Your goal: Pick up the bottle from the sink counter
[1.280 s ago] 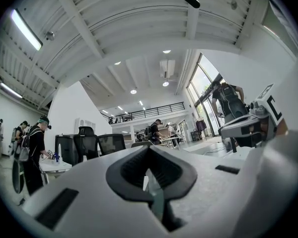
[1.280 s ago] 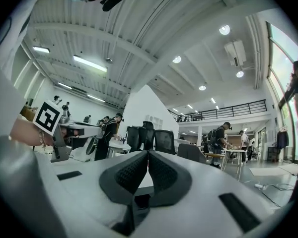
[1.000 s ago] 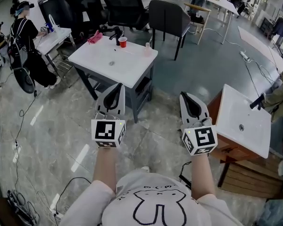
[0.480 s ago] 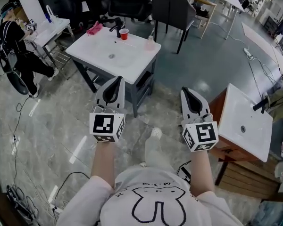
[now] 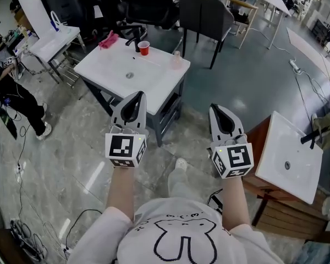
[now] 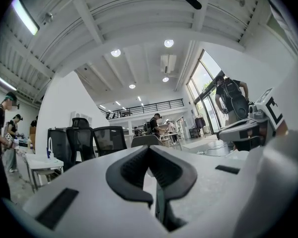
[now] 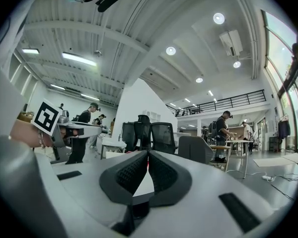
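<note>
A small clear bottle [image 5: 177, 59] stands upright near the far right corner of the white sink counter [image 5: 154, 81], seen in the head view. My left gripper [image 5: 133, 99] hangs in the air short of the counter's near edge, jaws shut and empty. My right gripper [image 5: 219, 113] is level with it, over the floor to the right of the counter, also shut on nothing. In the left gripper view the left gripper [image 6: 149, 151] has its pads pressed together; the right gripper [image 7: 147, 158] looks the same in its own view. The bottle does not show in either gripper view.
On the counter also stand a red cup [image 5: 144, 48], a black tap [image 5: 133, 38] and a pink cloth [image 5: 108, 39]. Office chairs [image 5: 204, 16] stand behind it. A second white sink unit [image 5: 294, 159] is at the right. A person [image 5: 8, 95] stands far left.
The view has shifted, so the sink counter sits a little lower and nearer my grippers. The person at the left has slid toward the frame's edge. Both grippers stay shut.
</note>
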Demonstrator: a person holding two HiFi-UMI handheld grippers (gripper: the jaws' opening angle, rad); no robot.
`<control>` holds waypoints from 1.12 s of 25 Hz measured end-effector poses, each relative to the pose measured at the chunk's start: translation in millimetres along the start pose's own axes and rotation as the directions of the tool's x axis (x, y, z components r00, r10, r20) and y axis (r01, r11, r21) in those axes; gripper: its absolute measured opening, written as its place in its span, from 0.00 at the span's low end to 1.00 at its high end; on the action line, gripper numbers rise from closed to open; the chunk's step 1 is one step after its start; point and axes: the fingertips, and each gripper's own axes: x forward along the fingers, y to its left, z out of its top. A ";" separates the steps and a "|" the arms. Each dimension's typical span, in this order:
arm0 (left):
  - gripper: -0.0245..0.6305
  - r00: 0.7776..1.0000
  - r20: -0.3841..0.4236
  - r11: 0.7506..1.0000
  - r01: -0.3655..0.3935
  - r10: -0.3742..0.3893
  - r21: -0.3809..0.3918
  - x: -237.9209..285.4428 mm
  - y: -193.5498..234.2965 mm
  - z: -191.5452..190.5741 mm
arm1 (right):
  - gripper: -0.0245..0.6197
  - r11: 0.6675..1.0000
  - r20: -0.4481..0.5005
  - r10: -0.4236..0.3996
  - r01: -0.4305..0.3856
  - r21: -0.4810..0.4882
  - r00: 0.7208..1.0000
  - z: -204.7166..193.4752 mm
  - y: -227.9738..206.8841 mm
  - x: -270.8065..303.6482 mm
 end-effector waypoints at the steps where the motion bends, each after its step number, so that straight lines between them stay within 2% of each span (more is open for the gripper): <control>1: 0.05 1.000 -0.002 1.000 -0.001 0.001 -0.002 10.8 1.6 -2.5 | 0.09 1.000 -0.001 0.000 0.000 0.002 1.000 -1.9 -7.6 8.8; 10: 0.05 1.000 -0.028 1.000 -0.010 0.010 -0.003 123.7 22.6 -19.2 | 0.09 1.000 -0.020 0.024 -0.024 0.016 0.999 -16.1 -80.5 103.0; 21: 0.06 0.994 -0.106 1.000 -0.026 0.027 0.010 245.1 40.8 -45.6 | 0.09 0.997 -0.029 0.050 -0.048 0.061 0.998 -31.1 -166.3 201.8; 22: 0.08 0.993 -0.115 1.000 -0.025 0.026 0.005 252.4 41.5 -49.3 | 0.09 0.997 -0.029 0.051 -0.049 0.066 0.998 -32.9 -171.8 207.7; 23: 0.16 0.992 -0.125 1.000 -0.022 0.022 0.003 259.0 41.7 -52.7 | 0.09 0.996 -0.030 0.051 -0.049 0.071 0.998 -34.7 -176.8 213.0; 25: 0.20 0.990 -0.141 1.000 -0.007 0.007 0.002 269.9 40.1 -59.0 | 0.09 0.995 -0.032 0.057 -0.054 0.078 0.998 -38.6 -184.3 222.0; 28: 0.36 0.990 -0.139 1.000 0.006 -0.008 -0.015 280.4 39.7 -65.4 | 0.09 0.994 -0.040 0.073 -0.070 0.082 0.997 -44.5 -188.5 232.4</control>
